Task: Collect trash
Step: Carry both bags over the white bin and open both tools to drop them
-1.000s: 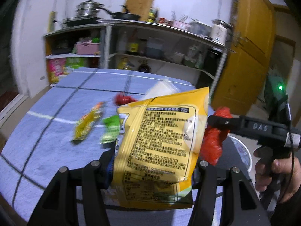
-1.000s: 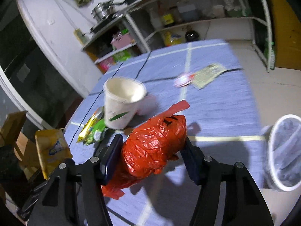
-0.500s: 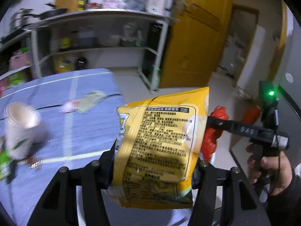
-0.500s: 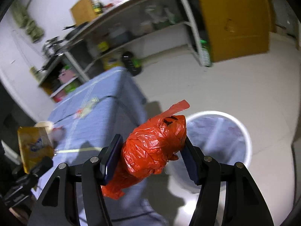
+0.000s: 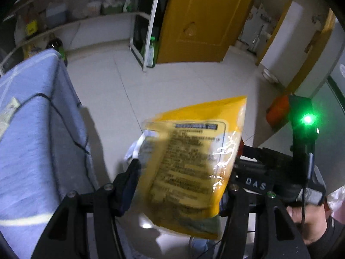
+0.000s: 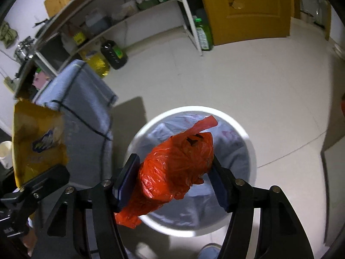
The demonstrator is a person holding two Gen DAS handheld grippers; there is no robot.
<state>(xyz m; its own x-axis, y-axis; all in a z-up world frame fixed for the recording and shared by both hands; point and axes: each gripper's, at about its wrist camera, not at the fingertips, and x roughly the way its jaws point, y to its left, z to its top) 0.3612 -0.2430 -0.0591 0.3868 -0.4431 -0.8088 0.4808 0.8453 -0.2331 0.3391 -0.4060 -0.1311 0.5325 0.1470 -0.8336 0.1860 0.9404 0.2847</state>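
The right tongs (image 6: 172, 181) clamped the red bag (image 6: 174, 172) above the bin (image 6: 248, 138); the left tongs (image 5: 181, 185) clamped the yellow packet (image 5: 189, 164). Both needed centring over it before release.

The left gripper (image 5: 181, 181) has a yellow snack bag (image 5: 189, 164) between its fingers (image 5: 127, 183), printed back facing the camera (the text is too blurred to read). At right, a hand (image 5: 310, 222) holds the right gripper (image 5: 269, 172), a green light glowing on top. A blue cloth covers the table (image 5: 28, 146) at left. Beyond lie pale floor tiles and a yellow door (image 5: 207, 19).
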